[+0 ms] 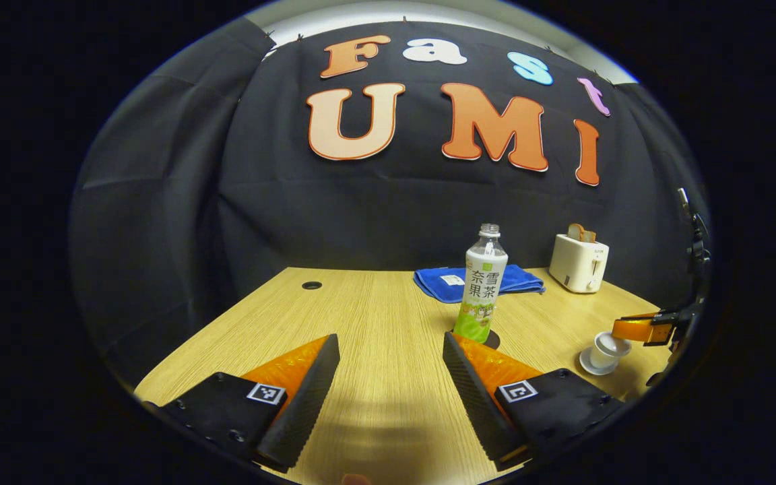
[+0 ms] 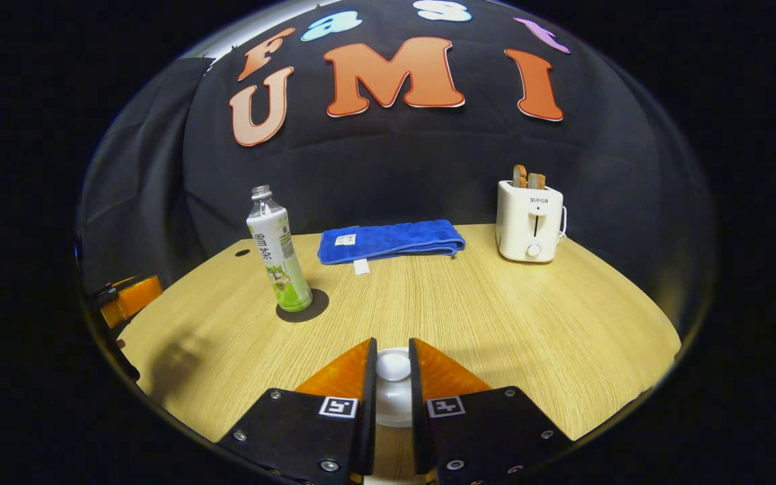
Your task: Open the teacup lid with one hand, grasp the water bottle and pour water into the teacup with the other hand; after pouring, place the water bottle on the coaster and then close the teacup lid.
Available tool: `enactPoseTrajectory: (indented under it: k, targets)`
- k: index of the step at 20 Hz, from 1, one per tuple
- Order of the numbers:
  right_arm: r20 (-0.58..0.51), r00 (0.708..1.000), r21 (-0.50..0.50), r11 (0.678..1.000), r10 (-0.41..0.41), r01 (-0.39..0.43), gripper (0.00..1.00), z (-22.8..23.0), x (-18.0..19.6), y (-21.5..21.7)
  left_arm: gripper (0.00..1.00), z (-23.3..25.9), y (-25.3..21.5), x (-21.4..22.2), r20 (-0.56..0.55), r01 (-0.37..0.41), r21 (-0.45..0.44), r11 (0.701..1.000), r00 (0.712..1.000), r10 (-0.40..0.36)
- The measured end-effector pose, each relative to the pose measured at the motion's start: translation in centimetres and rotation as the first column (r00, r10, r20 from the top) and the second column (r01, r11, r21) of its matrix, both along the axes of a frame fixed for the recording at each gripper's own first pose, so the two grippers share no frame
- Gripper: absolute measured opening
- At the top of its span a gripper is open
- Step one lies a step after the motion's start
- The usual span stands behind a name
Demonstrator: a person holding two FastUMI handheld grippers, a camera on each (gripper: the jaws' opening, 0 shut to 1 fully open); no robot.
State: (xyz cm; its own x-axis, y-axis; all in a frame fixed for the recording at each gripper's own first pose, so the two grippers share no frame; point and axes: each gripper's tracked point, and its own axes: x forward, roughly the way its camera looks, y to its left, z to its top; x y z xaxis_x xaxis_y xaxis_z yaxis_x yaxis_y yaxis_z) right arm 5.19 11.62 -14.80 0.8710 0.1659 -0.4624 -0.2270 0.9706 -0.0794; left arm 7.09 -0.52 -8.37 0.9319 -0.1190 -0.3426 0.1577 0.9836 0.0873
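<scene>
Left gripper view: left gripper (image 1: 391,377) hovers low over the wood-grain counter (image 1: 374,310), jaws wide apart, nothing between them. Water bottle (image 1: 483,283) stands upright at 1 o'clock from the jaws, cap off, on a dark round coaster (image 1: 494,340). Folded blue towel (image 1: 442,281) lies behind the bottle; white toaster (image 1: 578,261) with bread in its slots at 2 o'clock. Teacup (image 1: 607,349) sits on its saucer (image 1: 590,367) at 3 o'clock, right gripper's finger just over it.

Right gripper view: right gripper (image 2: 393,374) jaws nearly together, clamped on the white lid knob (image 2: 393,367) of the teacup. Bottle on coaster at 11 o'clock, toaster at 1 o'clock.
</scene>
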Motion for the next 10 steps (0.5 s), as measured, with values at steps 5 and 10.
enactPoseTrajectory:
  k: [5, 10]
  targets:
    - [-0.008, 1.0, -0.011, 1.0, 0.006, -0.006, 0.23, -0.68, 0.08, -0.19, 0.99, -0.16, -0.19, -0.02, -0.007, 0.005, 0.001, 1.0, 1.0, -0.005]
    - [0.003, 1.0, 0.014, 1.0, 0.006, -0.006, 0.32, 0.17, -0.13, -0.2, 0.99, 0.07, -0.26, -0.25, 0.001, 0.0, 0.007, 1.0, 1.0, 0.0]
